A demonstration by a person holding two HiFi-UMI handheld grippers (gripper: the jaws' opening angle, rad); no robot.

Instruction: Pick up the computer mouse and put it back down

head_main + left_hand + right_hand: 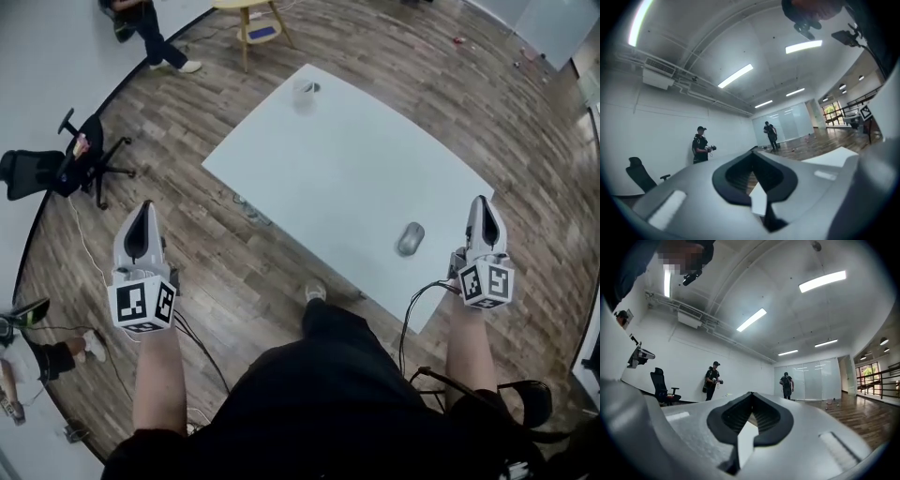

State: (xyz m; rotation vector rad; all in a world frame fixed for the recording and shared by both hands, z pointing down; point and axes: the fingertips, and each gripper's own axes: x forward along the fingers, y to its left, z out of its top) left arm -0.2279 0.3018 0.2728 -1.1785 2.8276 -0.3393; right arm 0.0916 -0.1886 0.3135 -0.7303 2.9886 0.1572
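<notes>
A grey computer mouse (410, 238) lies on the white table (347, 159), near its front right edge. My right gripper (482, 200) hovers just right of the mouse by the table's right corner, jaws shut and empty. My left gripper (144, 204) hangs over the wooden floor well left of the table, jaws also shut with nothing in them. In the left gripper view the jaw tips (753, 151) meet, and a slice of the table (834, 157) shows at right. The right gripper (751, 393) points level across the room; its view does not show the mouse.
A pale cup (306, 94) stands at the table's far corner. A black office chair (56, 169) is at left, a wooden stool (253, 23) at the back. One person (155, 33) walks at top left. A cable (417, 309) hangs by my right arm.
</notes>
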